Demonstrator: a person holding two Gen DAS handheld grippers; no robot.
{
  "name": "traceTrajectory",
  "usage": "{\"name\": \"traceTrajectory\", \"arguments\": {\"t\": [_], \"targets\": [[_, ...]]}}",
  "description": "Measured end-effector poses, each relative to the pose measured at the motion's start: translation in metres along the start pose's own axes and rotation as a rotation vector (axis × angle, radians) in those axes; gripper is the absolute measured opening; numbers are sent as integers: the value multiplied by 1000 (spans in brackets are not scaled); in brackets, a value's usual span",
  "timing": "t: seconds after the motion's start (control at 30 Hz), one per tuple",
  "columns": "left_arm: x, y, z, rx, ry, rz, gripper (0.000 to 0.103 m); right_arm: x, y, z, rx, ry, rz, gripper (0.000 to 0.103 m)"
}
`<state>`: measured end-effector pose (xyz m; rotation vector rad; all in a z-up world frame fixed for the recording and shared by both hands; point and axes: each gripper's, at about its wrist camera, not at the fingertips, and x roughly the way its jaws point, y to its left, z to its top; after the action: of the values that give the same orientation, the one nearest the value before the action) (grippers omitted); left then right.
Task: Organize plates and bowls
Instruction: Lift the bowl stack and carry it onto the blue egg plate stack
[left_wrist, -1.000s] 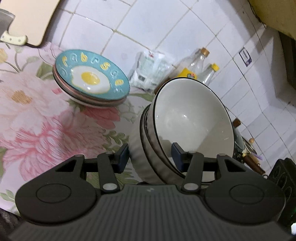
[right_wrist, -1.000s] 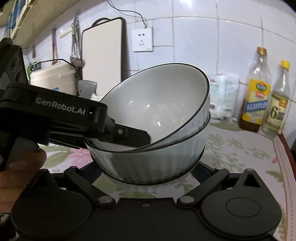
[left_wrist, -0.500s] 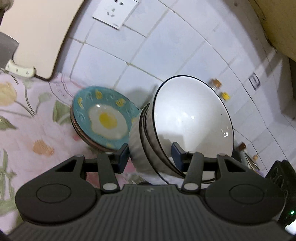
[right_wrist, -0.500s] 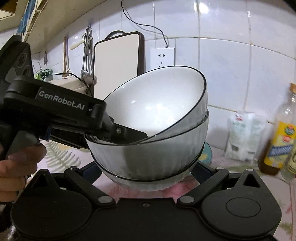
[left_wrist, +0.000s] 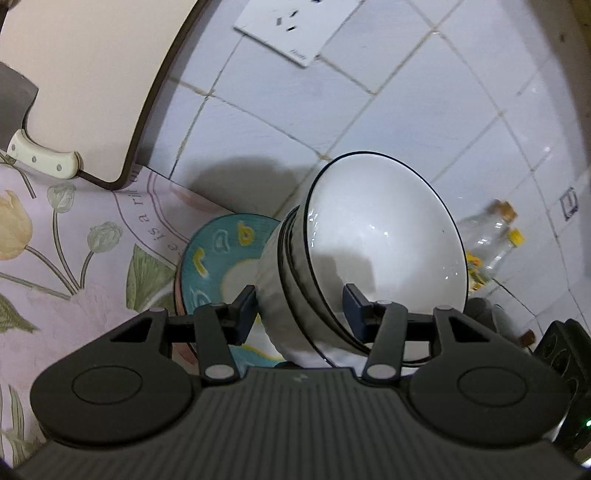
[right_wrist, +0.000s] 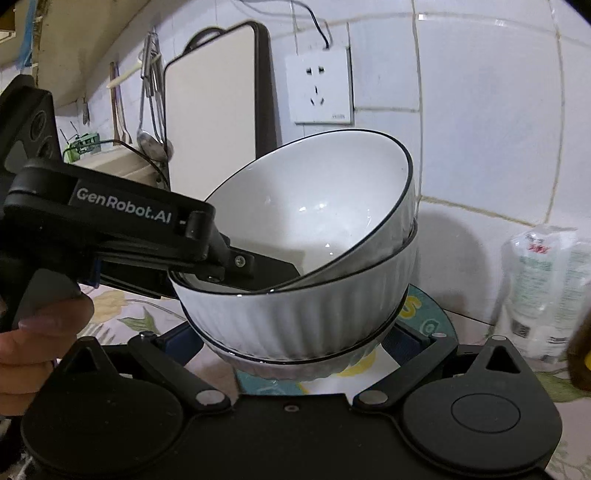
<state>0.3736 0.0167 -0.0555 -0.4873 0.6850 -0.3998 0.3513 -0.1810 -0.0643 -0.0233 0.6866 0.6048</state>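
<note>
A stack of white ribbed bowls with black rims is held in the air, the top bowl tilted. My left gripper is shut on the near rim of the stack, one finger inside and one outside. In the right wrist view the left gripper clamps the stack's left rim. My right gripper spans the base of the bowl stack; the bowls hide its fingertips. Below the bowls lies a stack of plates topped by a teal fried-egg plate.
A cutting board and a cleaver lean on the tiled wall. A wall socket is above. Oil bottles and a plastic packet stand right. Hanging utensils and a floral tablecloth are left.
Both grippers have carried the bowl stack leftwards along the counter. It now hangs over the teal plate stack, close to the wall below the socket. The bottles have slid to the right edge.
</note>
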Motion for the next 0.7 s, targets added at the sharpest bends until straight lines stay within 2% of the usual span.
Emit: {"name": "traceTrajectory", "arguments": {"t": [0.17, 0.23, 0.33, 0.57, 0.7], "targets": [[27, 2, 8, 31, 23, 57, 50, 28, -18, -2, 73, 49, 17, 103], [38, 8, 11, 14, 42, 64, 50, 38, -25, -4, 105, 68, 23, 102], [52, 21, 14, -36, 70, 40, 49, 48, -28, -7, 94, 77, 7, 103], [69, 29, 7, -58, 97, 9, 50, 53, -37, -13, 95, 114, -2, 102], [73, 30, 6, -56, 88, 0, 50, 52, -39, -17, 73, 110, -7, 102]]}}
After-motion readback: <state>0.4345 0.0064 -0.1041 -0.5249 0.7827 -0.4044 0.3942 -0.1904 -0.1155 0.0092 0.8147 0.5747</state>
